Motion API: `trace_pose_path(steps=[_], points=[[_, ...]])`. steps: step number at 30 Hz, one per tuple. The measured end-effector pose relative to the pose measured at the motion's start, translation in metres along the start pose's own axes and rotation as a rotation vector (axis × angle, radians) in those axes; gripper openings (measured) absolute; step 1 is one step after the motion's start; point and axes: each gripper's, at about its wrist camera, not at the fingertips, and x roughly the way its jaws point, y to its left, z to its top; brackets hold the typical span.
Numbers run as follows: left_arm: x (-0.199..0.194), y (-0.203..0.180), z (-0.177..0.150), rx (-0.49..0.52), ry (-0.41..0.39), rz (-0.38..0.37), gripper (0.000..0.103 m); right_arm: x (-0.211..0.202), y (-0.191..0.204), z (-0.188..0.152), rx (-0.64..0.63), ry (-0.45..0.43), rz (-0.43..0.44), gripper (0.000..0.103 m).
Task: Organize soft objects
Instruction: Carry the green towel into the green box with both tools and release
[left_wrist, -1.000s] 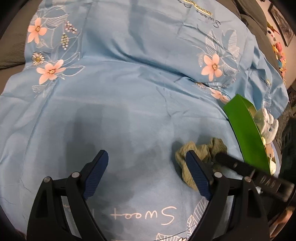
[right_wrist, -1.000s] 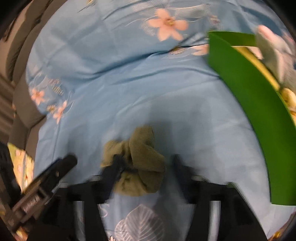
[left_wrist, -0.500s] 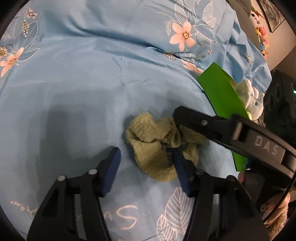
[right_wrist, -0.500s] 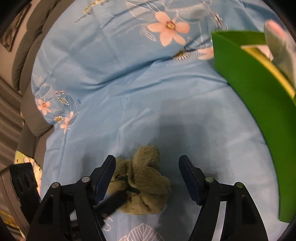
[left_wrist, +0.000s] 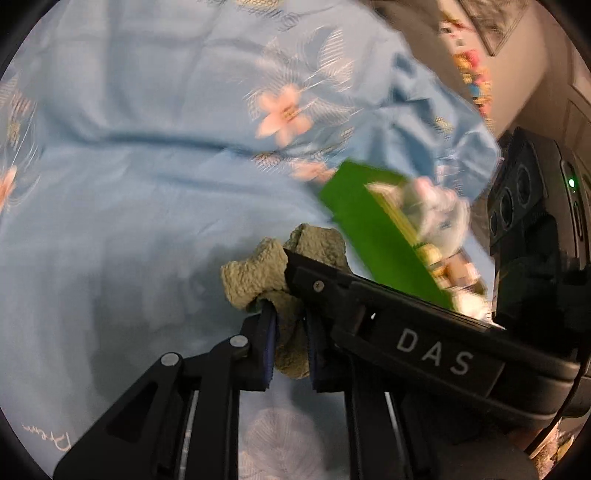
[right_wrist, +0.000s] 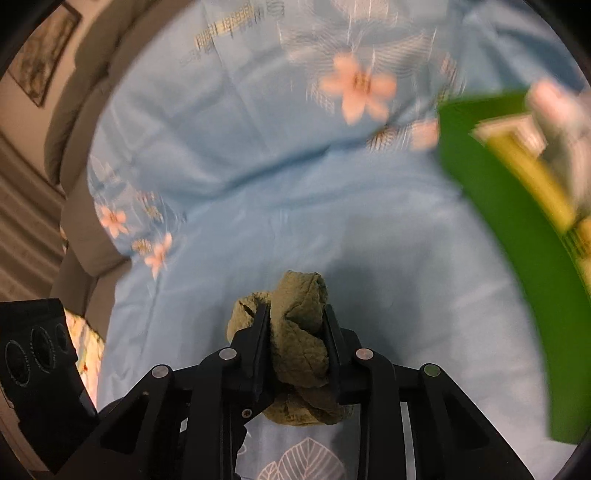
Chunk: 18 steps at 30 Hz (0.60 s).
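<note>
A crumpled olive-green cloth (left_wrist: 255, 280) lies bunched on the blue floral bedsheet (left_wrist: 147, 206). My left gripper (left_wrist: 290, 325) is shut on its lower fold. A finger (left_wrist: 332, 288) of my right gripper crosses in front from the right and hides part of the cloth. In the right wrist view the cloth (right_wrist: 295, 306) fills the gap of my right gripper (right_wrist: 295, 332), whose jaws are closing with both pads pressed into it. A green box (right_wrist: 498, 206) stands at the right.
The green box (left_wrist: 369, 236) holds a pale plush toy (left_wrist: 432, 206) and other soft items. The bedsheet (right_wrist: 258, 184) covers a grey sofa (right_wrist: 74, 110) that shows at the left edge. The left gripper's black housing (right_wrist: 33, 354) sits at the lower left.
The left gripper moved right to the cloth and shut on it. The right gripper closed on the cloth from the other side. Both views are now blurred by motion.
</note>
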Motion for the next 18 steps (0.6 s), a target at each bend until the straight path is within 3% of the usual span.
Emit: trace_pose_path(steps=[9, 14, 18], points=[[-0.001, -0.099, 0.031, 0.216, -0.073, -0.131, 0.01, -0.105, -0.044, 0.019, 0.086, -0.265, -0.102, 0.03], [0.019, -0.14, 0.037, 0.275, -0.046, -0.199, 0.01, -0.137, -0.071, 0.02, 0.146, -0.336, -0.207, 0.03], [0.037, -0.167, 0.035, 0.31, 0.008, -0.221, 0.01, -0.147, -0.096, 0.022, 0.197, -0.33, -0.269, 0.03]])
